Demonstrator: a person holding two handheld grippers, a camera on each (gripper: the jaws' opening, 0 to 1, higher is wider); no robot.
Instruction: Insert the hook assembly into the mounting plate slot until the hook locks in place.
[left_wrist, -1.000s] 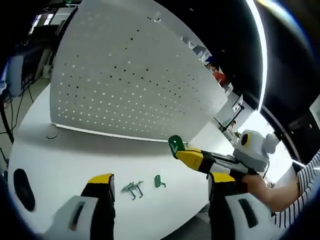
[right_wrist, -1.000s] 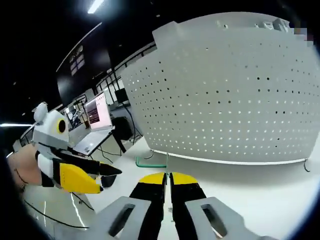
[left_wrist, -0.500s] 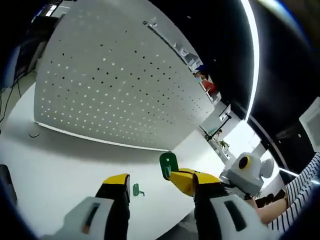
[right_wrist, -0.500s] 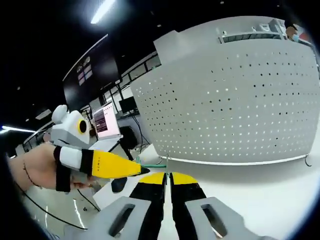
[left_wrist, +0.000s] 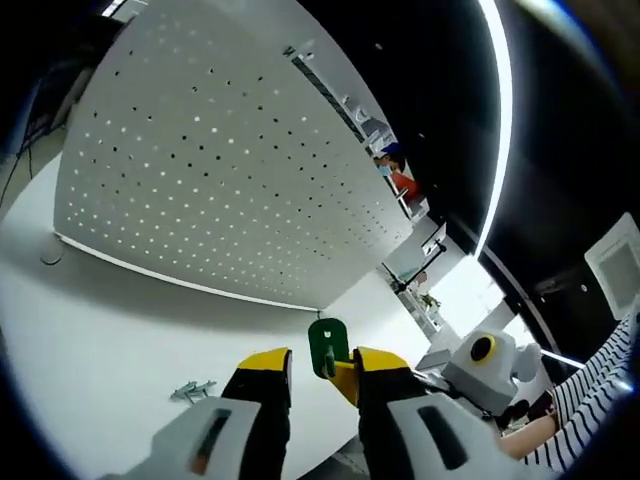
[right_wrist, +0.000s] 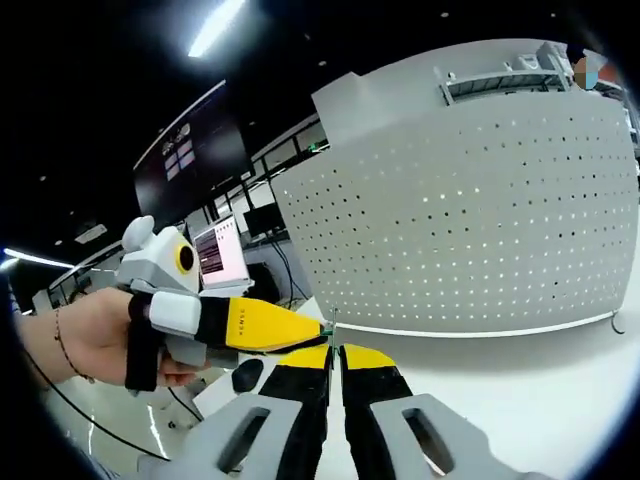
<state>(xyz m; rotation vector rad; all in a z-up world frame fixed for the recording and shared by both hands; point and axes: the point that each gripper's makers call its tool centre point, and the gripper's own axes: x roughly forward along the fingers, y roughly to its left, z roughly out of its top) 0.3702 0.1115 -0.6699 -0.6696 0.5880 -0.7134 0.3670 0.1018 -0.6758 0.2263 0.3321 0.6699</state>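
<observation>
Fingers of your right gripper (right_wrist: 335, 352) are clenching the green plate (left_wrist: 327, 342) while your left gripper (left_wrist: 320, 372) is standing released around it, needing the hook (left_wrist: 193, 389) next

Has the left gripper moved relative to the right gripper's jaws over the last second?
Yes. In the right gripper view, the left gripper has closed in to the right gripper.

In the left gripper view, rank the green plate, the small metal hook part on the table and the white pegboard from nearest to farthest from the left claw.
1. Green plate: right between the left claw's tips, held by the right claw.
2. Metal hook part: lying on the white table, off to the left.
3. White pegboard: standing upright beyond the table's far side.
</observation>
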